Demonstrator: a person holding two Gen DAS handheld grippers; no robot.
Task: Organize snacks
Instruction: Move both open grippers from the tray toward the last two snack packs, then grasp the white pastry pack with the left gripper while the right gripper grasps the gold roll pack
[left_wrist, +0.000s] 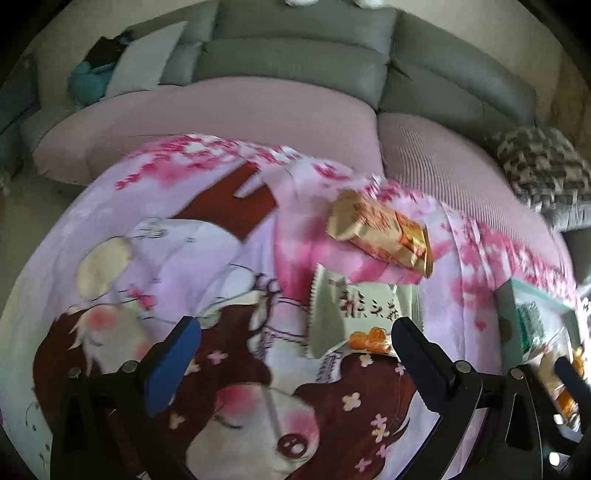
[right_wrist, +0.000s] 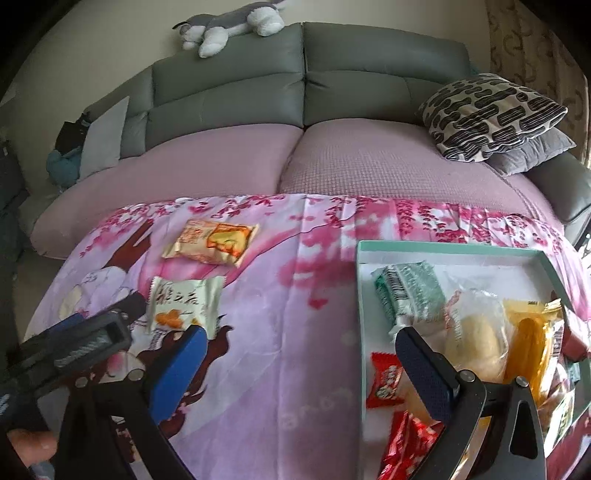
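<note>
A pale green snack packet (left_wrist: 354, 314) (right_wrist: 183, 304) with orange pieces printed on it lies flat on the pink cartoon cloth. Behind it lies a gold and orange snack packet (left_wrist: 380, 232) (right_wrist: 212, 242). My left gripper (left_wrist: 295, 332) hovers open just in front of the green packet, its right finger near the packet's corner, and holds nothing. The left gripper (right_wrist: 107, 325) shows at the left of the right wrist view. My right gripper (right_wrist: 299, 339) is open above the cloth at the left edge of the teal tray (right_wrist: 443, 247) (left_wrist: 517, 291), nothing between its fingers.
The tray holds several snacks: a green-striped packet (right_wrist: 406, 295), a clear bag with a pale bun (right_wrist: 476, 332), a yellow packet (right_wrist: 532, 332) and red sweets (right_wrist: 386, 380). A grey sofa (right_wrist: 303, 85) with pink seat covers stands behind, a patterned cushion (right_wrist: 491, 114) at its right.
</note>
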